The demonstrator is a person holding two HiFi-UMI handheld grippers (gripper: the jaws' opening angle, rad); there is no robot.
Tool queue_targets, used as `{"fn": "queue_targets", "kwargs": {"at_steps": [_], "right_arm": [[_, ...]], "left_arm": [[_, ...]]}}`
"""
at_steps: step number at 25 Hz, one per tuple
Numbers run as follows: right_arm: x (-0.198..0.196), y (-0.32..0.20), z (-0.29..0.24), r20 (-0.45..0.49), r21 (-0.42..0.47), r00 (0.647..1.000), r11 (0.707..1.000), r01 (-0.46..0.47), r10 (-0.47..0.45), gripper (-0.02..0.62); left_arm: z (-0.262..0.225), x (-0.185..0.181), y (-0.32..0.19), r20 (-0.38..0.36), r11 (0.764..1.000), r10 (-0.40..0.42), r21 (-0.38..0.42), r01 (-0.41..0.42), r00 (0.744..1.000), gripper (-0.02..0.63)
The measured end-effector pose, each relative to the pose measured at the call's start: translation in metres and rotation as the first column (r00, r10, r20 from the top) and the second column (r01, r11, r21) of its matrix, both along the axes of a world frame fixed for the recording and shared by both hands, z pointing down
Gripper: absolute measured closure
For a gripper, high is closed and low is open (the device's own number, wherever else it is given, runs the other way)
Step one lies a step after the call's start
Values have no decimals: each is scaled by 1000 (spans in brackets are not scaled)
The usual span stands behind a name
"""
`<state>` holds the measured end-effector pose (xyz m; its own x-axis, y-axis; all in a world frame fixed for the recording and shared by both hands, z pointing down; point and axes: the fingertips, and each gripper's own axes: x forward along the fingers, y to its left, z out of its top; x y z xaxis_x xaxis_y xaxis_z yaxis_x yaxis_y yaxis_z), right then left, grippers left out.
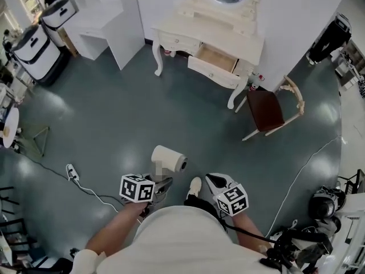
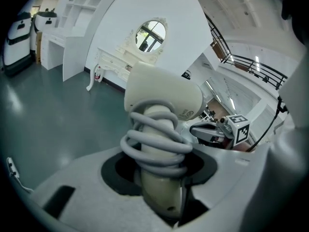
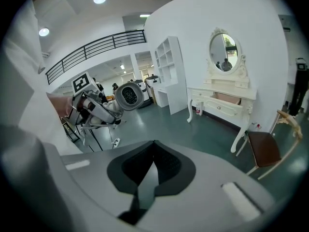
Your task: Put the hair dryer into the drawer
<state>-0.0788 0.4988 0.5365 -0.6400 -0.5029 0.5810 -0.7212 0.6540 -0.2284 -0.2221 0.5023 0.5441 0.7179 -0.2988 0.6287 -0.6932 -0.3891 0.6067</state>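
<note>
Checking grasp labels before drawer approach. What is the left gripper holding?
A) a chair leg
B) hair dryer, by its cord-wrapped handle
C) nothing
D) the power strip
B: in the left gripper view, the left gripper has its jaws closed on the handle of the hair dryer, with the grey cord coiled round that handle just above the jaws.

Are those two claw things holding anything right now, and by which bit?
The left gripper holds the hair dryer by its handle, which has the cord wound round it. The right gripper is shut and holds nothing.
</note>
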Motion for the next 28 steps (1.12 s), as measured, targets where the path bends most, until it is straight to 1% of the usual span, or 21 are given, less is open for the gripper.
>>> {"fn": "queue_targets", "kwargs": {"at_steps": [3, 5, 8, 10, 14, 18, 24, 26, 28], "right_arm": [[33, -42, -5, 8, 9, 1000, 1000, 7, -7, 595], [58, -64, -4, 8, 1, 1000, 1000, 4, -4, 595], [91, -90, 3, 5, -17, 1000, 1000, -12, 12, 595], [105, -101, 5, 19, -29, 1000, 999, -23, 24, 595], [115, -128, 11, 59, -65, 997, 997, -52, 55, 595], [116, -158, 16, 69, -69, 995, 996, -64, 68, 595], [132, -218, 20, 23, -79, 993, 991, -112, 114, 595], [138, -246, 15, 9, -78, 990, 987, -140, 141, 595], [141, -277, 9, -5, -74, 987, 984, -160, 160, 595]], "left_arm": [[-10, 31, -46, 8, 1000, -4, 8, 4, 1000, 405], [-14, 52, -71, 4, 1000, -9, 10, 9, 1000, 405], [-18, 81, -100, 1, 1000, -8, 10, 8, 1000, 405], [-21, 95, -115, 6, 1000, -1, 10, 1, 1000, 405], [-19, 108, -151, 17, 1000, -1, 1, 1, 1000, 405], [-9, 115, -189, 19, 1000, 15, -6, -15, 1000, 405], [6, 130, -271, -27, 998, 59, -9, -59, 998, 405], [10, 133, -303, -31, 997, 80, -15, -81, 996, 405], [9, 136, -336, -27, 994, 108, -6, -108, 994, 405]]}}
